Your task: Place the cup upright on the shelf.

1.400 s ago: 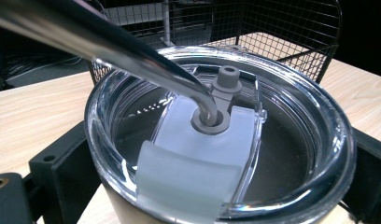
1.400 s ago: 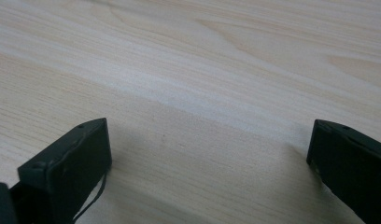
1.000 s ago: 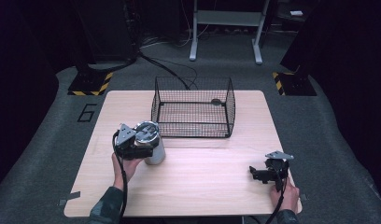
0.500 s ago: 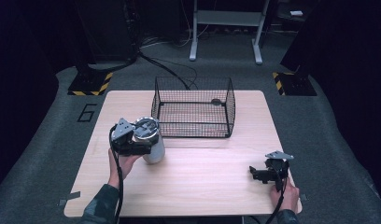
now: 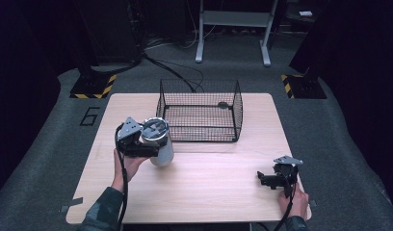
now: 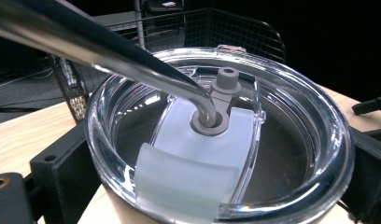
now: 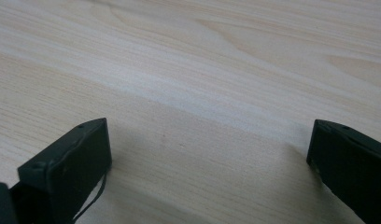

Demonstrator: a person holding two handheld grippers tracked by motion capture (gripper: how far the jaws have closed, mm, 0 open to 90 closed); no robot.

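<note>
While the left gripper [image 5: 145, 144] clamped one steel tumbler [image 5: 159, 144] between its jaws, upright with its axis vertical, the single wire basket [image 5: 199, 110] stood just beyond at about one o'clock. The right gripper [image 5: 276, 179], jaws wide and empty, lay well apart on the table [image 5: 218, 192].

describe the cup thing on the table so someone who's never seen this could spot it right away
Start at the black wire basket at the back of the wooden table. Just off its front left corner is a steel tumbler, clamped in the left gripper. It is the only cup there, with a clear plastic lid and a bent metal straw through it.
</note>
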